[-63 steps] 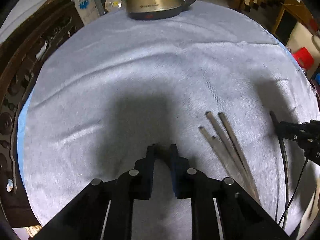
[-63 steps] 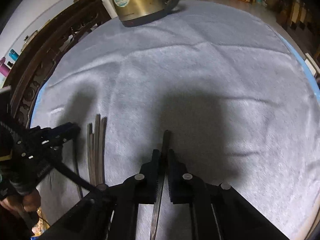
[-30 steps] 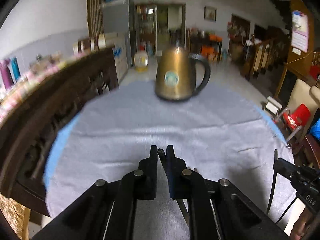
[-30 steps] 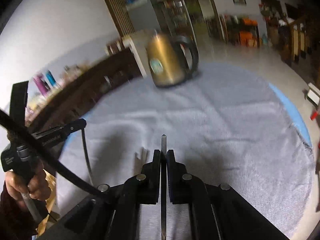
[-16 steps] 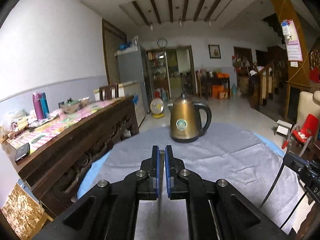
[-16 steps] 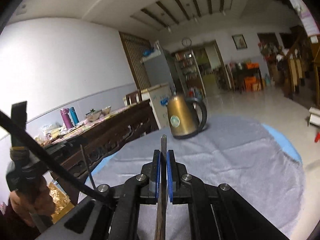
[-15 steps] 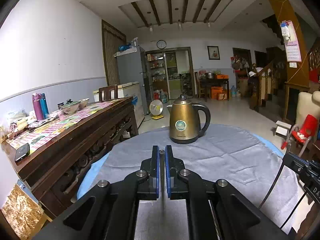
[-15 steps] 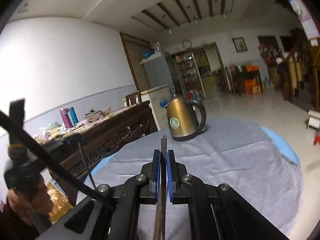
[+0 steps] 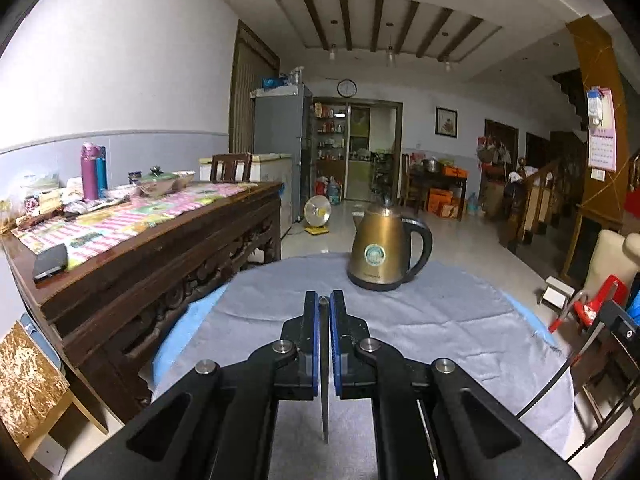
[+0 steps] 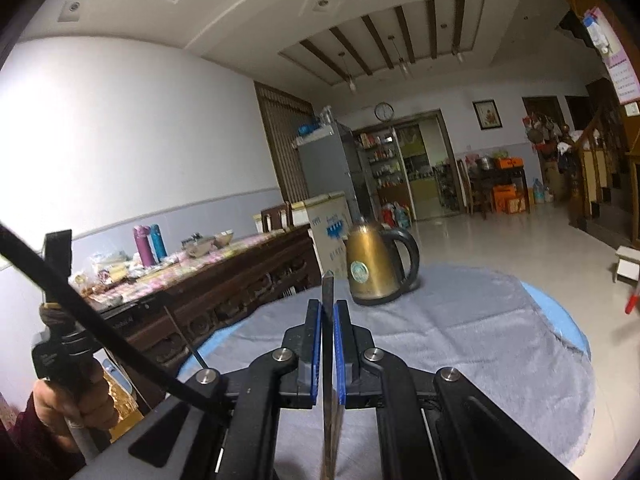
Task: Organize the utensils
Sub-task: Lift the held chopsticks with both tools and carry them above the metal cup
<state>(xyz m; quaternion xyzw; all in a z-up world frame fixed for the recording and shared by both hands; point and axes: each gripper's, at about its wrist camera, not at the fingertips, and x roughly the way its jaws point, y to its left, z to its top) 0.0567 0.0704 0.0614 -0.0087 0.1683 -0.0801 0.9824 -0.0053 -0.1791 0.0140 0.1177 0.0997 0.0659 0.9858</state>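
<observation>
left gripper (image 9: 324, 312) pinches chopstick (image 9: 323, 380) | right gripper (image 10: 328, 314) clamps chopstick (image 10: 329, 360) | both raised above cloth (image 9: 440, 320), likely for pairing

ahead: kettle (image 9: 382, 254) on cloth | left: sideboard (image 9: 152, 248) | cloth (image 9: 440, 320) otherwise bare

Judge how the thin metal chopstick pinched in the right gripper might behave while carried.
The chopstick looks straight, so probably stiff. Smooth metal held edge-on between the right gripper's fingers may slip or pivot. Being slender, it is likely light.
</observation>
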